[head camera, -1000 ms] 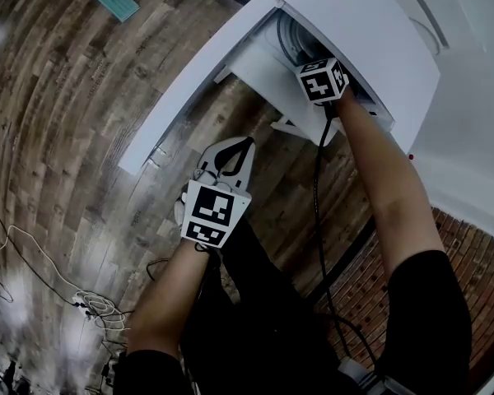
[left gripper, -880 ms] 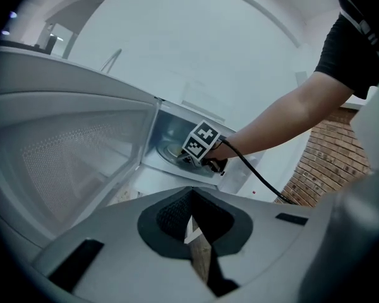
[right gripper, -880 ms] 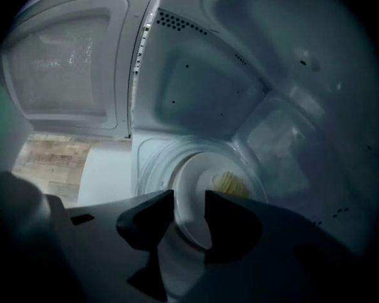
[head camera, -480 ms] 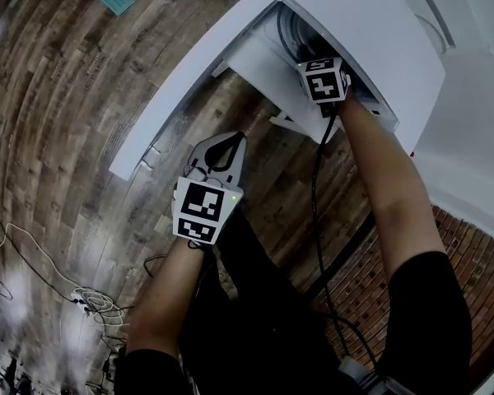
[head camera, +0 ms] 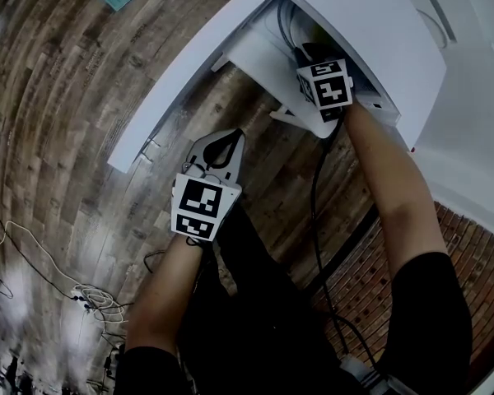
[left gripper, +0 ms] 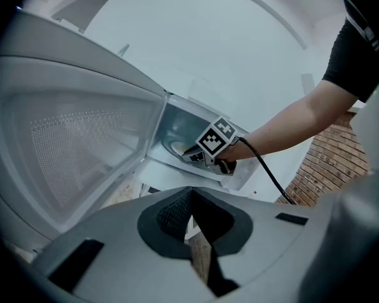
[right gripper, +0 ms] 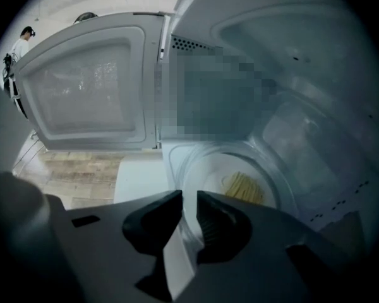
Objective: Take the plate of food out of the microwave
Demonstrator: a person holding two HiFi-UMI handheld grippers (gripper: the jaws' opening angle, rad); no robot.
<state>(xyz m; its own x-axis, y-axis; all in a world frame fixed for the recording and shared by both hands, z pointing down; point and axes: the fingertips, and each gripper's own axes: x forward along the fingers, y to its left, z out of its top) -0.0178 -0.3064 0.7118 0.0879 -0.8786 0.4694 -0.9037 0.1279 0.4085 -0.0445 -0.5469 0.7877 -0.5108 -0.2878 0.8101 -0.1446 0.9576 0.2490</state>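
The white microwave [head camera: 370, 31] stands with its door [head camera: 189, 64] swung wide. Inside, a clear glass plate [right gripper: 240, 166] carries yellow strips of food [right gripper: 243, 187]. My right gripper [right gripper: 189, 197] reaches into the cavity, and its two dark pads are shut on the plate's near rim. In the head view only its marker cube and arm show at the opening, right gripper [head camera: 313, 68]. The left gripper view shows the right gripper [left gripper: 199, 156] at the plate [left gripper: 175, 149]. My left gripper [head camera: 222, 146] hangs below the door, shut and empty, also the left gripper [left gripper: 191, 191].
Wooden plank floor [head camera: 58, 97] lies far below. A black cable [head camera: 317, 196] runs from the right gripper down along the arm. A brick wall [head camera: 453, 253] is at the right. The open door [right gripper: 82, 93] fills the space left of the cavity.
The right gripper's marker cube has drawn slightly back toward the microwave's front lip. The left gripper has drifted a little to the left and stays below the door.
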